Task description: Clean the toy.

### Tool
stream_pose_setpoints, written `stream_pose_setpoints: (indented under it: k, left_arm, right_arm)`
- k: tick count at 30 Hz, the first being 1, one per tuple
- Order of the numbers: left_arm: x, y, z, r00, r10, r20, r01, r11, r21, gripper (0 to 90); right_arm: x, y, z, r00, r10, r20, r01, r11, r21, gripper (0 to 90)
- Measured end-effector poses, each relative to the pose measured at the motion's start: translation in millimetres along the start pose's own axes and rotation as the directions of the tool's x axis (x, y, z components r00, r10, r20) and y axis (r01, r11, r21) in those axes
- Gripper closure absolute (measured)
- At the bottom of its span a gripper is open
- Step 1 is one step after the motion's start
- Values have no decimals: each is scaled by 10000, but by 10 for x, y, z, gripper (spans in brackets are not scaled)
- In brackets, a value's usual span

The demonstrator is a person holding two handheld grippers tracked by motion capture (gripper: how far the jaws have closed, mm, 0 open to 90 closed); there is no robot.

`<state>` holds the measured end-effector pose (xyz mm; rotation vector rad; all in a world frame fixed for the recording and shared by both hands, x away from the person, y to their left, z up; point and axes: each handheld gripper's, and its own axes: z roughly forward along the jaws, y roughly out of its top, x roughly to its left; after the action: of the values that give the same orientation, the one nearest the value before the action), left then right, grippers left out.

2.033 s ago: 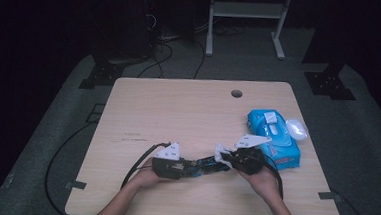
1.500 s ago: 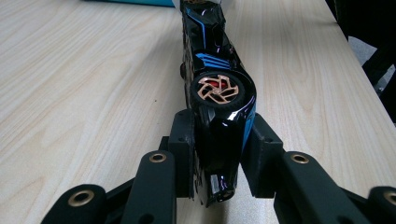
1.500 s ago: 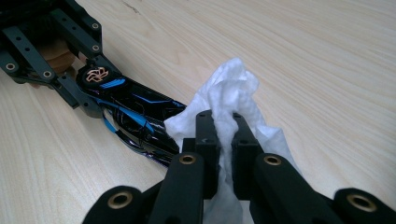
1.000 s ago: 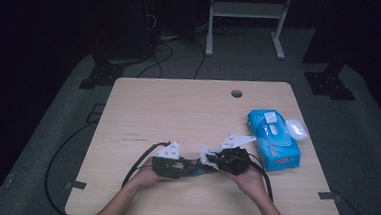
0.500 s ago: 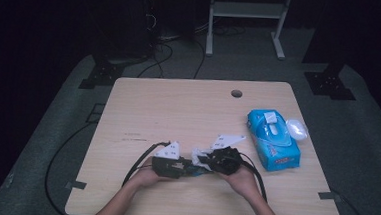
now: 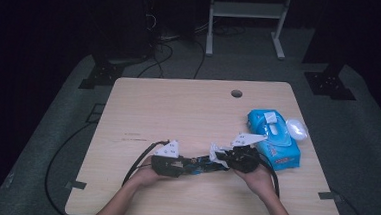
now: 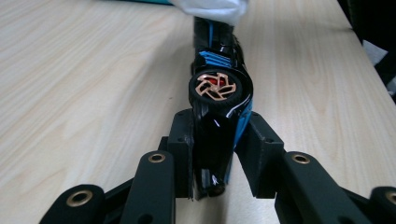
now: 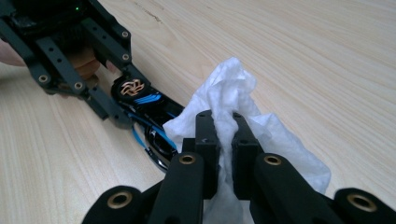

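My left jaws clamp a black toy car (image 7: 217, 121) with blue stripes and copper-spoked wheels, lying on its side near the table's near edge. My right jaws pinch a crumpled white wipe (image 8: 238, 116), pressed against the car's right end.

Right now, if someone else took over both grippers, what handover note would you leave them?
Left gripper: shut on the toy car, a black one with blue stripes, held on its side just above the table.
Right gripper: shut on a crumpled white wipe, which rests against the car's far end.
Blue wipes pack lies at the table's right side, a white lid-like piece beside it.
Done: car gripped, wipe pulled and brought to the car.
Left: probably wiping along the body; how much is already cleaned cannot be told.
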<state>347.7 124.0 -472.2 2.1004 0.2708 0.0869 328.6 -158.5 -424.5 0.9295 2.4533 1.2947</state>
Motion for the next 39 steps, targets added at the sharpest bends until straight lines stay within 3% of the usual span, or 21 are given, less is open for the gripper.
stream_pose_setpoints:
  k: [4, 25, 39]
  left_arm:
    - [26, 0, -46, 9997, -129, -200, 127, 9998, -119, 677]
    - [22, 3, -43, 9989, -407, -214, 404, 9991, -119, 653]
    - [4, 22, -33, 9990, -53, -433, 50, 10000, -70, 653]
  right_arm:
    - [11, -20, -14, 10000, -13, 34, 13, 10000, -46, 846]
    - [18, -126, -65, 9995, 178, -257, -189, 9988, -455, 846]
    - [39, -158, -86, 9999, 6, -128, -13, 9984, -559, 846]
